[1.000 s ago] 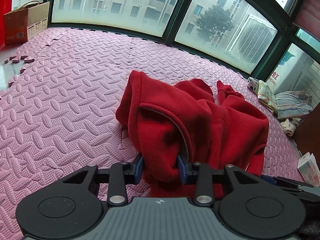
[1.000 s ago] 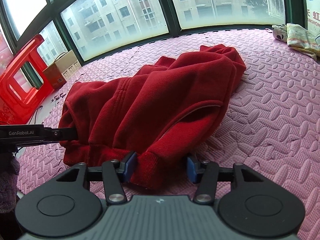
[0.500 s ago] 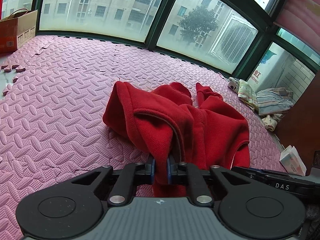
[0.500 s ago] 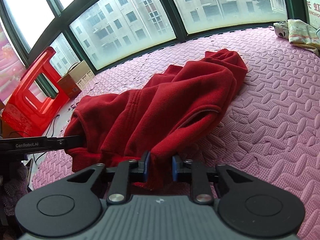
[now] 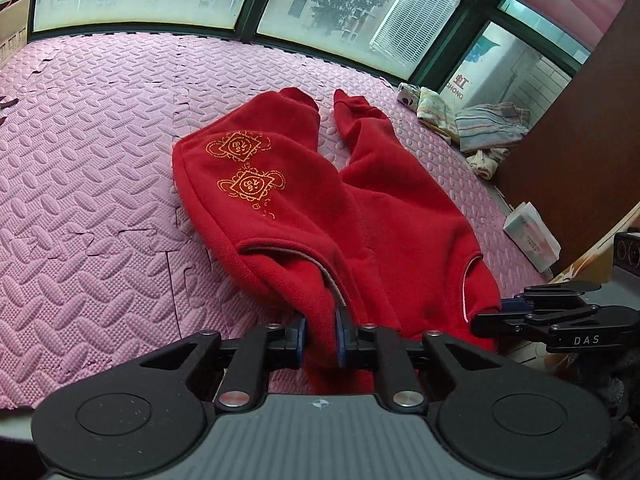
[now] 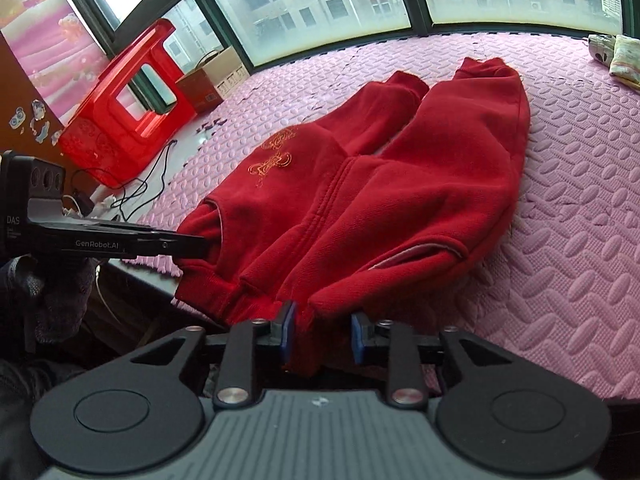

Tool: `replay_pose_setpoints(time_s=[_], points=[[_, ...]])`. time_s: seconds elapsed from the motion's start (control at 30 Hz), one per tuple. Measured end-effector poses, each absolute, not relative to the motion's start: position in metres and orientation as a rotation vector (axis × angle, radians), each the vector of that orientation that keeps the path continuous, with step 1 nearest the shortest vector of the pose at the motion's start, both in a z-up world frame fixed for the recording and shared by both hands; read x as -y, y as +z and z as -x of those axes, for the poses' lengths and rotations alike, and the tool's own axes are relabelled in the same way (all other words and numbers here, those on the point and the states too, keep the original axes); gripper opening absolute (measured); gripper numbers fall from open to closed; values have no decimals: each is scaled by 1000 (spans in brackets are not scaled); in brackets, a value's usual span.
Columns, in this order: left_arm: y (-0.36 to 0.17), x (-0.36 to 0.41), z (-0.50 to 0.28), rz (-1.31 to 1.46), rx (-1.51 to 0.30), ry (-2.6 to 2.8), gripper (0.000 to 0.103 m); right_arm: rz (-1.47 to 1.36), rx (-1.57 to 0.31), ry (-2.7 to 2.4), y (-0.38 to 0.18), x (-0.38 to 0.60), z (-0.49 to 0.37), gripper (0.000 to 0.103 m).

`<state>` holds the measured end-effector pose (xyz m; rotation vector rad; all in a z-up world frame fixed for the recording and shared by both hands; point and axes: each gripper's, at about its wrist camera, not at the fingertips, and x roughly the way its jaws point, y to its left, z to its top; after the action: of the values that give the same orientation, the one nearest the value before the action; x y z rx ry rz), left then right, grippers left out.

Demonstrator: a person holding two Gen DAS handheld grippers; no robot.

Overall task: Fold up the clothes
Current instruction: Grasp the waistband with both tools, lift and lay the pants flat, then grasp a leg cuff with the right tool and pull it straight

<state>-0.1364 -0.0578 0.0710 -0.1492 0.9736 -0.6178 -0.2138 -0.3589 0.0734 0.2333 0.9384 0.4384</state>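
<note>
1. Low in the left wrist view, the left gripper (image 5: pixel 322 334) is clamped on the near hem of the red fleece trousers (image 5: pixel 304 216), fabric bunched between its blue pads. Its jaws have just eased apart a little after a hard pinch half a second ago, yet cloth is still pressed between them.
2. Same view, centre frame: the trousers now lie stretched out on the pink foam mat (image 5: pixel 88 168), both legs running toward the upper middle and the gold embroidered emblem (image 5: pixel 244 168) facing up. A second ago they sat as a crumpled heap with no emblem showing. At lower right the right gripper (image 5: pixel 500 314) meets the hem's other corner.
3. Low centre of the right wrist view, the right gripper (image 6: pixel 322 338) has cloth between its pads, but only the left pad is plainly against it; a gap shows by the right pad. Those jaws have just been opening too, so the hold looks loose.
4. At middle left of this view the left gripper (image 6: pixel 192 246) bites the waistband's far corner, while the red plastic stool (image 6: pixel 120 100) stands at upper left.
5. Judgement: the spreading pull looks finished, the garment lies flat, and the fold itself has not begun.
</note>
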Motion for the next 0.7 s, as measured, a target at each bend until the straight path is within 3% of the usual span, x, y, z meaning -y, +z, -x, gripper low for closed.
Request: replay_pose_setpoints(time_s=[0.07,0.13,0.27,0.43,0.53,0.7], points=[[68,57,140,138,-991,-621,23,-218,-954,438,74,361,218,36],[70,53,142,133,-991,-625,42,-209,-956,432,79,366,219,39],[83,47,144,106,-948,-626,58,-195,-932,412,92,379,214,53],[94,44,139,98,-898,-606,84,-155,-863,346,105,395,183,54],[95,46,130,98,-876,-581,92,-141,-829,290,103,405,154,55],[90,47,111,133,-860,-522,94,-132,-784,174,92,433,91,55]])
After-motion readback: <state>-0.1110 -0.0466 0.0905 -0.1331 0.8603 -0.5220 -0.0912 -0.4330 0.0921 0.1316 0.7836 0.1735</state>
